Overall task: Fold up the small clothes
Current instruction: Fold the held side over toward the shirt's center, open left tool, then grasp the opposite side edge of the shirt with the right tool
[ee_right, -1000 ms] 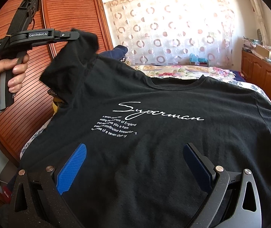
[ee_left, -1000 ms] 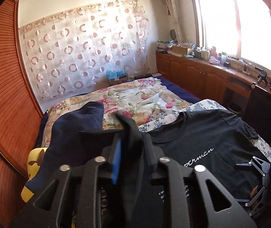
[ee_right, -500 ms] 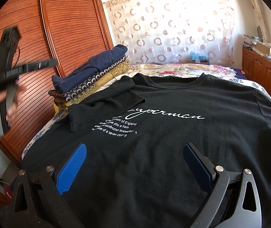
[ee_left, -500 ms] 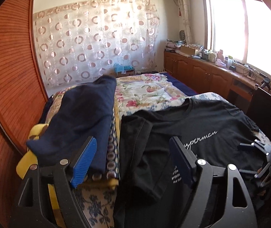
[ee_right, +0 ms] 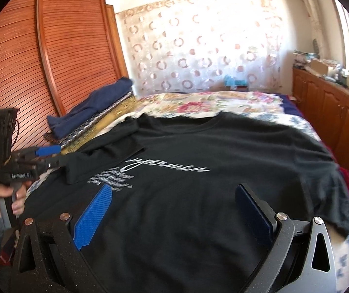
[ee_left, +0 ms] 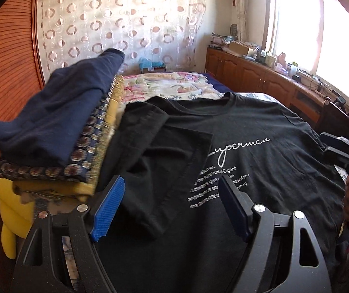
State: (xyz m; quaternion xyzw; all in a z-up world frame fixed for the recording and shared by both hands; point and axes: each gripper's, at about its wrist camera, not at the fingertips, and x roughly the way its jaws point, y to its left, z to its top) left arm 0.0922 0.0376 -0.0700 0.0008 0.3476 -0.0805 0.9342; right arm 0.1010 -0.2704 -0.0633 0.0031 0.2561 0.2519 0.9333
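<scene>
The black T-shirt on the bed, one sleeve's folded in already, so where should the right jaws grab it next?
Judging by the layout, take the unfolded sleeve of the black T-shirt at its outer hem, coming from the bed's window side. It lies flat and spread; the other sleeve is already folded inward.

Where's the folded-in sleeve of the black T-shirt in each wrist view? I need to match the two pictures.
Left wrist: the folded sleeve lies centre-left, just ahead of the open left gripper, right of the clothes pile.
Right wrist: the sleeve lies left of centre, beyond the open right gripper.
Shared landmark: the white lettering on the T-shirt, partly covered by the sleeve's edge.
</scene>
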